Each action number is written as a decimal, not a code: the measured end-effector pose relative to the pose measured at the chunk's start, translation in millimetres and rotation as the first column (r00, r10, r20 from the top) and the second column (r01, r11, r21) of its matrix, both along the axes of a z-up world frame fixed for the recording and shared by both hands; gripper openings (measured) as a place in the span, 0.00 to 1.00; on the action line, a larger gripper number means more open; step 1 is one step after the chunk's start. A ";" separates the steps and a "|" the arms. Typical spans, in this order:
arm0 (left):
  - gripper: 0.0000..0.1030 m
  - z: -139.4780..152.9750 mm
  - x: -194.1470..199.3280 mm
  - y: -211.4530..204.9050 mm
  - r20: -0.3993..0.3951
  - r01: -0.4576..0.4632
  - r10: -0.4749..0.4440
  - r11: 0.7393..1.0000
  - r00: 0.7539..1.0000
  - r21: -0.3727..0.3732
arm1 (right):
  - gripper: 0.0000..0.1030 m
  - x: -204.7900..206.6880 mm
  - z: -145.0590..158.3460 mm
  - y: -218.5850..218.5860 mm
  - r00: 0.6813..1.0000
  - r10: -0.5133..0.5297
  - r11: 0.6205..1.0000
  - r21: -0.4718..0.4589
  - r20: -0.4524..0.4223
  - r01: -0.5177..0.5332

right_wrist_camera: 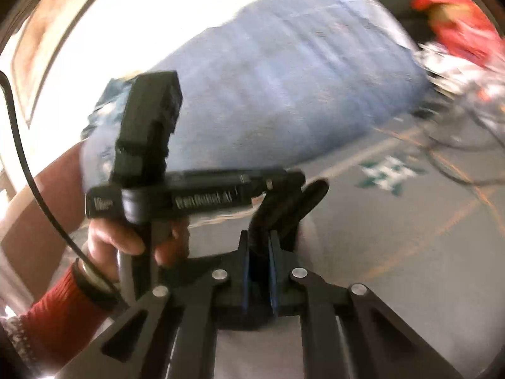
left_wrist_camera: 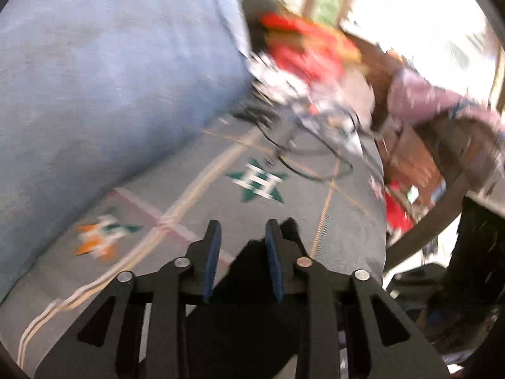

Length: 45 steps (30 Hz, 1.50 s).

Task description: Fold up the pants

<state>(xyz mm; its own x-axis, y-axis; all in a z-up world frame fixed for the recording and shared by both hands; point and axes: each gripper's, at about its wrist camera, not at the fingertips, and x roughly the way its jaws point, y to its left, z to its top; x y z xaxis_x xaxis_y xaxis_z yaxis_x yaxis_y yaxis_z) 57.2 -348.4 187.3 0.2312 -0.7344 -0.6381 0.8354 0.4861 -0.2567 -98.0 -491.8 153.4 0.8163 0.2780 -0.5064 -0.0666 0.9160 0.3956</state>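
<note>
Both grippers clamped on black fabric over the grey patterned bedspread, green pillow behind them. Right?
Not quite: the pillow is blue, as the left wrist view shows. The rest holds: left gripper and right gripper each pinch black fabric over the grey patterned bedspread.

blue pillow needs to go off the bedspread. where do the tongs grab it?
Right tongs are shut on the black pants, so free them first. Then pinch the blue pillow at its end seam by the red clutter, coming from that side: its body bulges too round and wide, the edge looks thinner.

Pillow (left_wrist_camera: pixel 110 72) on bedspread (left_wrist_camera: pixel 347 221)
</note>
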 end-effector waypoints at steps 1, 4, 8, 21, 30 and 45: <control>0.44 5.4 2.5 27.0 0.002 -0.048 0.048 0.999 0.999 -0.013 | 0.08 5.6 3.8 19.4 0.999 0.047 0.999 -0.017 0.006 -0.047; 0.54 5.7 7.5 99.4 -0.019 -0.183 0.183 0.983 0.983 -0.032 | 0.08 21.3 1.3 78.8 0.984 0.177 0.982 -0.066 -0.008 -0.177; 0.62 -22.4 6.2 175.8 -0.054 -0.364 0.365 0.931 0.930 0.021 | 0.08 52.3 -38.6 150.4 0.948 0.300 0.949 -0.068 -0.107 -0.308; 0.75 -101.6 -23.3 209.6 -0.250 -0.489 0.482 0.872 0.840 0.038 | 0.53 36.5 -25.1 113.3 0.968 0.221 0.955 -0.176 -0.120 -0.240; 0.73 -118.5 -23.6 150.2 -0.179 -0.514 0.532 0.847 0.828 0.138 | 0.53 59.0 -55.2 84.4 0.976 0.120 0.982 -0.120 -0.179 -0.143; 0.13 -123.9 -33.0 184.0 -0.200 -0.551 0.564 0.826 0.801 0.123 | 0.11 91.0 -90.6 113.9 0.960 0.133 0.963 -0.198 -0.248 -0.185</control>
